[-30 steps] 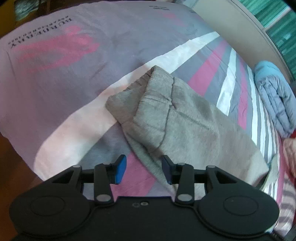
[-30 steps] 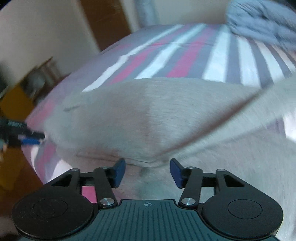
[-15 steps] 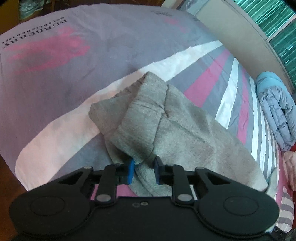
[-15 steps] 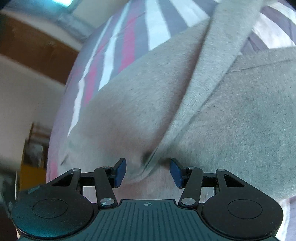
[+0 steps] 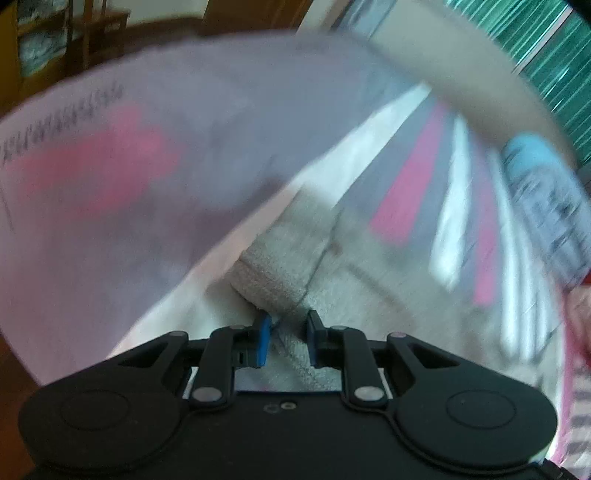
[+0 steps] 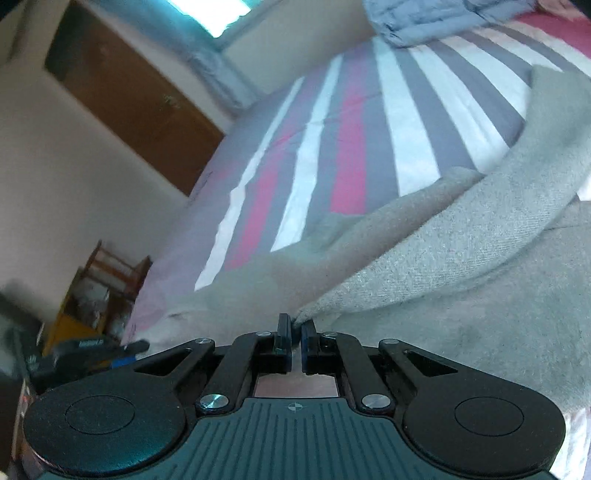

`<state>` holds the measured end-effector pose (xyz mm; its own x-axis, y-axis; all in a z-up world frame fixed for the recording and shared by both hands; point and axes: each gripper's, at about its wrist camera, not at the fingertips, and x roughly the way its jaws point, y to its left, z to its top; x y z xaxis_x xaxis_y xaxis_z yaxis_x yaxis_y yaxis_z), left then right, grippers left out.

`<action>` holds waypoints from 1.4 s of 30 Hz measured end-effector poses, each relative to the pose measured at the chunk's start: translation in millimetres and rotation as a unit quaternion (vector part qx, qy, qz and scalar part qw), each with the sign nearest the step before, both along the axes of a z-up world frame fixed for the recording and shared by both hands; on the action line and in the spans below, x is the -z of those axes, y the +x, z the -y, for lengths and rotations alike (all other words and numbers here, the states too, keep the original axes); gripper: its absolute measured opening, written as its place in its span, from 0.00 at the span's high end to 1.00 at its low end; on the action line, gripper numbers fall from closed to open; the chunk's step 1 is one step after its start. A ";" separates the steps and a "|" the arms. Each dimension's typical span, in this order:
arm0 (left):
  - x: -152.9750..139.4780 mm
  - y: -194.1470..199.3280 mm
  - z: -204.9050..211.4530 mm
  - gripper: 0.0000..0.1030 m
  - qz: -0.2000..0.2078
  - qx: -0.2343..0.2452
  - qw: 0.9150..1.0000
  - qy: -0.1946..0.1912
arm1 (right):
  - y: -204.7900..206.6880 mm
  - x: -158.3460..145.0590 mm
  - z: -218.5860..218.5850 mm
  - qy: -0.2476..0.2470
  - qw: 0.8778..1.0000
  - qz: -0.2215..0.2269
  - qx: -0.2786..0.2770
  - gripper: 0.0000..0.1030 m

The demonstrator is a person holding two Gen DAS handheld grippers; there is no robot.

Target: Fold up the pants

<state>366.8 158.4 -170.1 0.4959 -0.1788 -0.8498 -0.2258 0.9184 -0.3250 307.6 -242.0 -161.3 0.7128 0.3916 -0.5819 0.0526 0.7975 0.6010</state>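
Grey sweatpants lie on a striped bed sheet; the left wrist view is blurred by motion. My left gripper is shut on a folded, ribbed end of the pants, which bunches up between its blue pads. In the right wrist view the pants spread to the right, with a raised fold running up from my right gripper. Its jaws are closing, nearly together, and pinch the tip of that fold. The left gripper shows at the lower left edge of that view.
A blue padded jacket lies on the far part of the bed, also seen as the jacket at the top. Beyond the bed stand a brown door and a wooden shelf. The bed's near edge drops to a wooden floor.
My left gripper shut on the pants' end half a second ago and now shifts with it. My right gripper has shut on a fold of the cloth and rolled.
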 end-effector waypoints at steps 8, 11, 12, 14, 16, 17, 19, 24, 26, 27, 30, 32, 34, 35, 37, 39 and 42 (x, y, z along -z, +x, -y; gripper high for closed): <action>-5.6 -4.6 -9.6 0.80 0.013 -0.009 1.000 -0.026 | -6.0 62.5 -19.3 -0.019 0.997 -0.077 0.007 0.96; -17.4 -7.8 -12.4 0.79 0.022 -0.022 1.000 -0.003 | -8.1 57.4 -13.1 -0.019 0.998 -0.062 0.001 0.96; -19.3 -8.6 -14.2 0.79 0.022 -0.025 0.999 -0.003 | -5.9 59.7 -14.7 -0.030 0.997 -0.068 -0.008 0.95; -21.7 -14.4 -17.5 0.79 0.019 -0.032 0.999 -0.009 | -3.8 61.8 -9.9 -0.023 0.997 -0.079 -0.005 0.95; -25.1 -21.1 -13.2 0.79 0.023 -0.025 0.999 -0.005 | -2.8 64.4 -4.1 -0.006 0.997 -0.082 0.000 0.93; -27.0 -24.1 -7.7 0.79 0.022 -0.017 1.000 0.000 | -3.2 63.8 -1.6 -0.001 0.997 -0.081 0.003 0.91; -31.2 -30.9 8.6 0.79 0.026 0.008 1.000 0.002 | -4.4 59.8 1.9 0.000 0.997 -0.079 0.007 0.82; -26.3 -44.0 78.7 0.79 0.020 0.086 0.996 -0.003 | -11.4 52.4 13.7 -0.014 0.997 -0.072 0.018 0.76; -18.3 -47.8 111.1 0.79 0.015 0.119 0.993 -0.004 | -16.5 44.4 22.9 -0.013 0.997 -0.073 0.027 0.76; -13.3 -49.2 124.5 0.79 0.013 0.129 0.992 0.000 | -18.8 42.8 25.8 -0.015 0.997 -0.071 0.031 0.76; 5.6 -52.1 151.0 0.78 0.012 0.140 0.990 0.017 | -26.2 38.1 39.7 -0.017 0.996 -0.070 0.044 0.76; 20.7 -54.7 162.5 0.77 0.005 0.150 0.988 0.047 | -25.3 31.2 45.0 -0.020 0.996 -0.072 0.056 0.76; 28.0 -59.6 167.4 0.77 0.013 0.154 0.986 0.067 | -23.6 29.4 56.3 -0.019 0.994 -0.077 0.069 0.75; 28.4 -61.6 168.9 0.77 0.017 0.156 0.985 0.074 | -21.8 27.8 60.0 -0.020 0.994 -0.079 0.073 0.75; 26.9 -62.5 168.0 0.77 0.017 0.153 0.985 0.073 | -17.5 23.8 65.0 -0.029 0.993 -0.082 0.079 0.74; 26.6 -62.5 167.3 0.77 0.017 0.150 0.986 0.067 | -6.0 17.2 66.5 -0.039 0.992 -0.085 0.081 0.71; 27.2 -62.5 166.2 0.77 0.018 0.147 0.987 0.060 | 18.5 10.9 61.6 -0.059 0.989 -0.097 0.089 0.54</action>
